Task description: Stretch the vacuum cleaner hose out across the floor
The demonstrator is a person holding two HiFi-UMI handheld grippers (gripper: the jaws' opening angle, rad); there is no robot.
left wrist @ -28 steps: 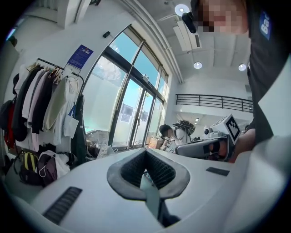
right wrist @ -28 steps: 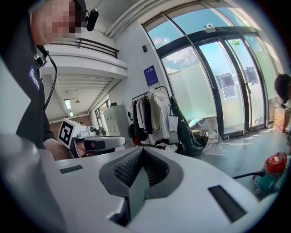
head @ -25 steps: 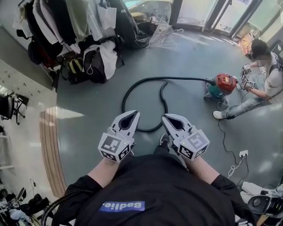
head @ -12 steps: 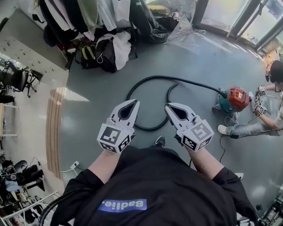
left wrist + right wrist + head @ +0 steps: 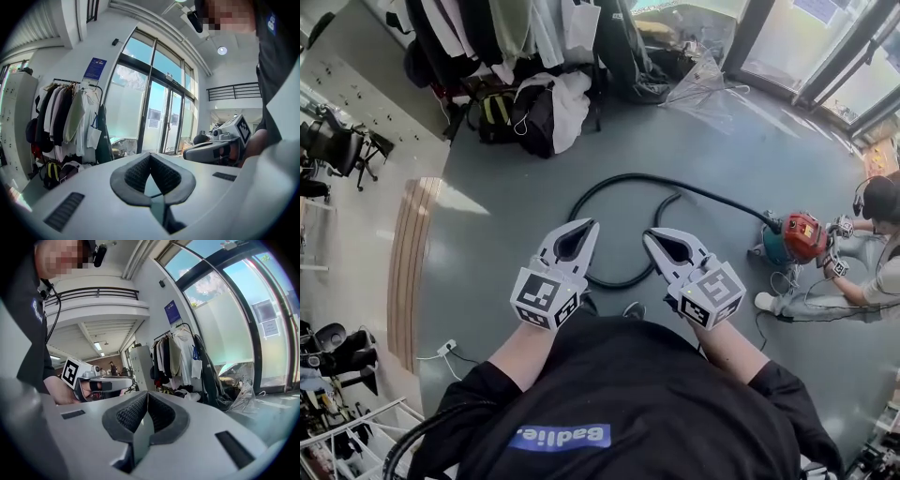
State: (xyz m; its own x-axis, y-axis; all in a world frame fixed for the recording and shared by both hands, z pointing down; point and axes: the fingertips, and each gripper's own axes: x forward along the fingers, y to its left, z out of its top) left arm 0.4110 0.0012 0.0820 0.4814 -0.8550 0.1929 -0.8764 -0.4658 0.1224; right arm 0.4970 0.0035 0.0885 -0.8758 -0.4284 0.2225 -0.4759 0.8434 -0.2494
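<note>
Left gripper (image 5: 586, 227) and right gripper (image 5: 652, 236) are both pressed together, empty, short of the hose (image 5: 633, 175) looped on the floor; tugging one coil could kink it or drag the vacuum (image 5: 802, 236).

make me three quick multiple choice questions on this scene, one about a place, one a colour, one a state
1. Where is the vacuum cleaner?
A) under the hanging clothes
B) at the right, by the seated person
C) between the two tools

2. What colour is the hose?
A) black
B) white
C) yellow

3. How do the jaws of the left tool stand?
A) wide apart
B) closed on the hose
C) together, nothing between them

Answers:
1 B, the head view shows it next to that person.
2 A, it lies as a black loop on the grey floor.
3 C, the left gripper view shows the jaws meeting with nothing held.
</note>
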